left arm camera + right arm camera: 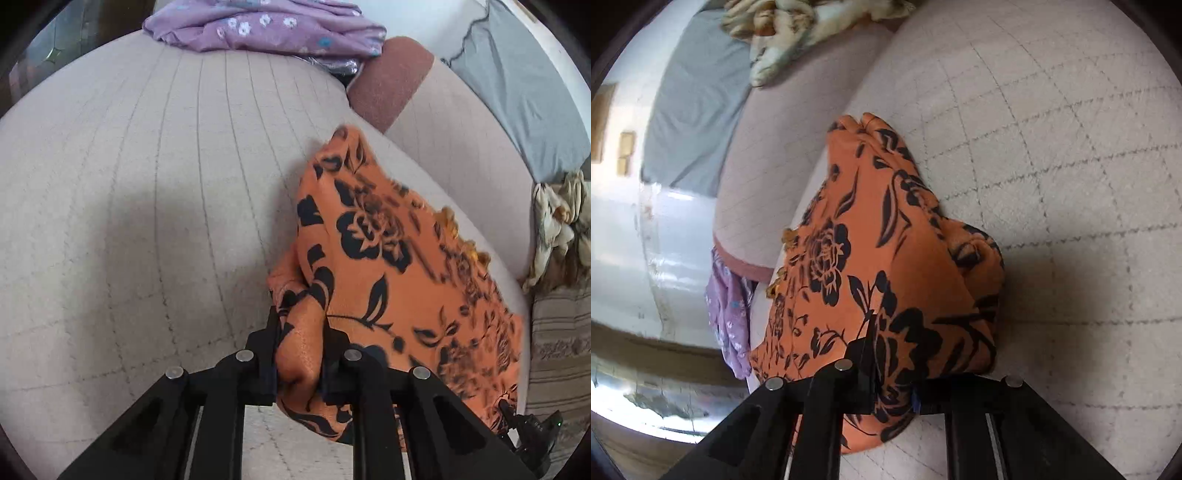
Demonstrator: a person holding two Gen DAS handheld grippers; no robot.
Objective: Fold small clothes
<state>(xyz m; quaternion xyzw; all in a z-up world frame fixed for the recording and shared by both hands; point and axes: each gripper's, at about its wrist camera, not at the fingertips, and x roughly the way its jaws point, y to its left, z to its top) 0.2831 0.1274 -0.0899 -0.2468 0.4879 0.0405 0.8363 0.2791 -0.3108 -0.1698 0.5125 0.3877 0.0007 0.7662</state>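
Orange black-flowered cloth (388,258) was gripped by the jaws of both left gripper (301,354) and right gripper (886,373) over the beige quilted cushion (147,184) (fold begun); laying flat judged next.

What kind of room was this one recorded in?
Probably a bedroom at home: a quilted bedspread, a grey pillow, and loose clothes such as the orange flowered garment and a purple one.

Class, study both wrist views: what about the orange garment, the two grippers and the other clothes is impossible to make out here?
- Orange floral garment: its type and full outline; bunched in both views, blurred at its right side in the left view.
- Right gripper: one finger, covered by the garment.
- Left gripper: its pads, buried in cloth.
- Purple flowered cloth: cut off by the top edge.
- Cream cloth: cut off by the top edge.
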